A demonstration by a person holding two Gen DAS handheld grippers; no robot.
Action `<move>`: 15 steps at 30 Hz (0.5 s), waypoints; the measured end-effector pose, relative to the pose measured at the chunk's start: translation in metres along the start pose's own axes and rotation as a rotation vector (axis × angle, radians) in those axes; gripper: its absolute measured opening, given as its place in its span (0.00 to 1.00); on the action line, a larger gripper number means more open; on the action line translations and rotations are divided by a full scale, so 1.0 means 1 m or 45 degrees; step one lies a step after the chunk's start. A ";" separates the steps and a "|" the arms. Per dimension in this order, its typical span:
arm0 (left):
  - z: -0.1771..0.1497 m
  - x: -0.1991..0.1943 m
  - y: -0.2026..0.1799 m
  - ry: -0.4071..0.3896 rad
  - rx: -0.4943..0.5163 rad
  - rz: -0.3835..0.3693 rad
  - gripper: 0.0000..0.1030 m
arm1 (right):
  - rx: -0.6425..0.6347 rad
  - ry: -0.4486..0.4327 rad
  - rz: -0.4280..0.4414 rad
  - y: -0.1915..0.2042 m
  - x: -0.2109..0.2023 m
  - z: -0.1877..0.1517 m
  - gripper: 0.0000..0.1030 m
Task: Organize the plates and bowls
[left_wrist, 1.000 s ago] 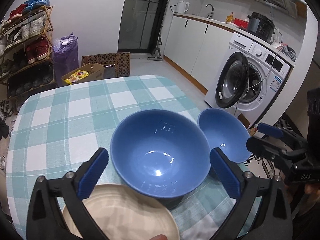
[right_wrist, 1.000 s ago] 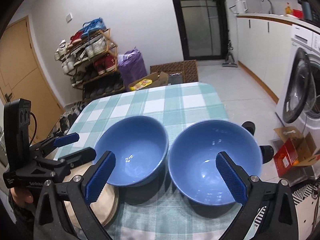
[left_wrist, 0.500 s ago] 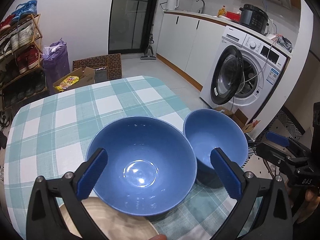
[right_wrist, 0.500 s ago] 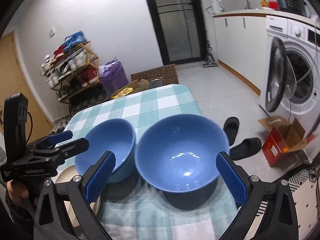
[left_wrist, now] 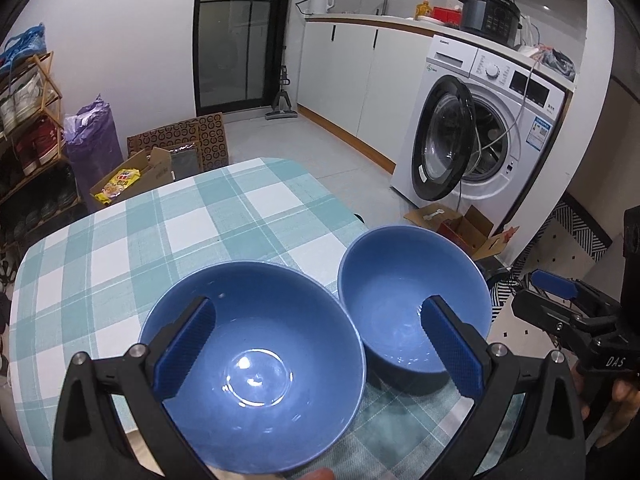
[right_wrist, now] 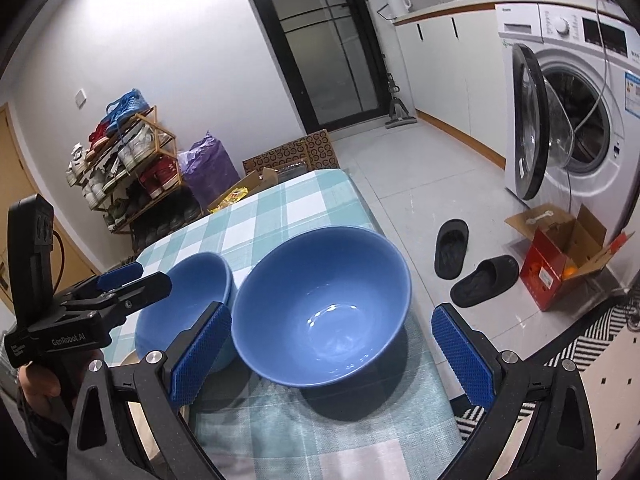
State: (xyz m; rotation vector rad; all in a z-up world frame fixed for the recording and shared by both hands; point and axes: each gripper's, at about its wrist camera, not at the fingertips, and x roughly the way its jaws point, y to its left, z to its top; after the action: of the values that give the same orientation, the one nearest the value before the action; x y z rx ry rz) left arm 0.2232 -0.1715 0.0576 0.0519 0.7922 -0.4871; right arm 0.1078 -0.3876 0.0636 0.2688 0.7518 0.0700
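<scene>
Both sets of jaws stand wide and hold nothing. The left gripper (left_wrist: 316, 344) hangs over the left bowl (left_wrist: 256, 368), one pad inside its rim and the other over the neighbouring right bowl (left_wrist: 404, 300); the right gripper (right_wrist: 332, 352) straddles that right bowl (right_wrist: 324, 308) with room on both sides. The two blue bowls sit rim to rim on the checked surface (left_wrist: 168, 232), the right one close to its edge beyond the right jaws. The risk, as I judge it, is a pad catching the wrong rim as the jaws close: glazed walls are slick, so a pinch could knock the bowls together or nudge the right one toward the drop to the floor.
</scene>
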 end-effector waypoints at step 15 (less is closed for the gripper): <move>0.014 0.033 -0.023 0.074 0.127 -0.007 1.00 | 0.062 0.049 -0.042 -0.021 0.028 -0.003 0.99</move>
State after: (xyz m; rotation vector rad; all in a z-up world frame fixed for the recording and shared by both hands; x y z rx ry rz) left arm 0.2420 -0.2078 0.0478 0.1571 0.8249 -0.5321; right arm 0.1259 -0.4029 0.0375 0.3017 0.7963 0.0255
